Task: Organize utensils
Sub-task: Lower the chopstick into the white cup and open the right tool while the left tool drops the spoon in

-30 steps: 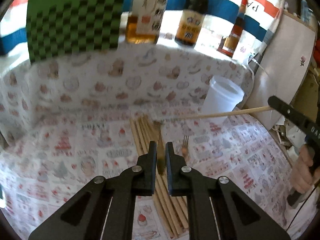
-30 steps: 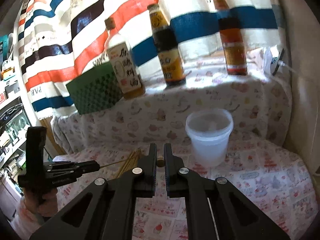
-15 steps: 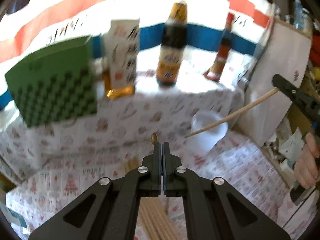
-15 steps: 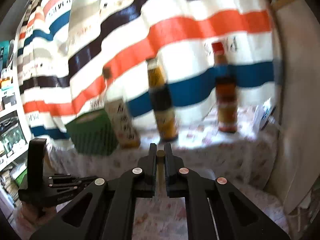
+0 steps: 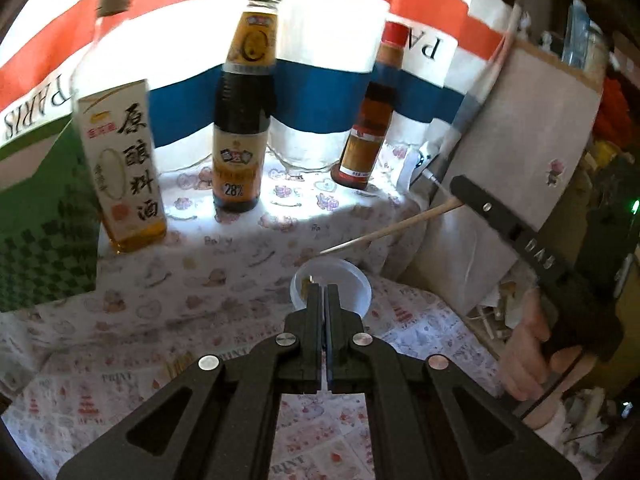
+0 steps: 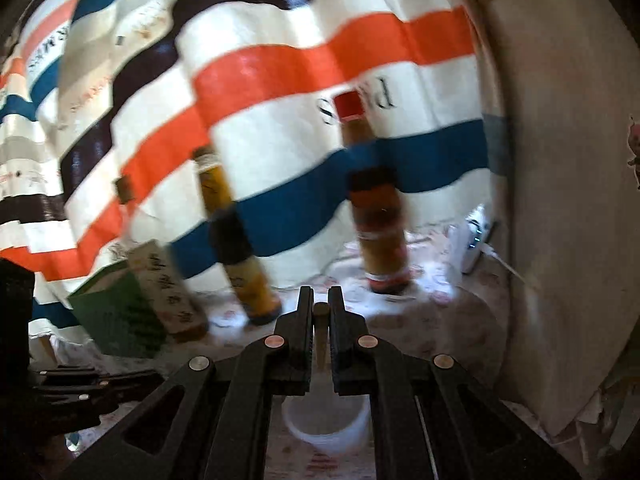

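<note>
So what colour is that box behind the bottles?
Green, with a darker checker pattern; clearest in the left wrist view.

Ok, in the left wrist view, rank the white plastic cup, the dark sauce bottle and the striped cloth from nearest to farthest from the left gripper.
1. White plastic cup: just past the left gripper, on the lower level.
2. Dark sauce bottle: behind the cup, left of centre, on the raised ledge.
3. Striped cloth: hanging behind the bottle, at the back.

Right gripper [image 6: 321,300] clamps wooden chopstick [image 6: 321,332] between jaws, round end showing at tips. White plastic cup [image 6: 326,424] below jaws. Blurred sauce bottles [image 6: 380,216] beyond tips. Left gripper [image 6: 72,388] far left of jaws.
</note>
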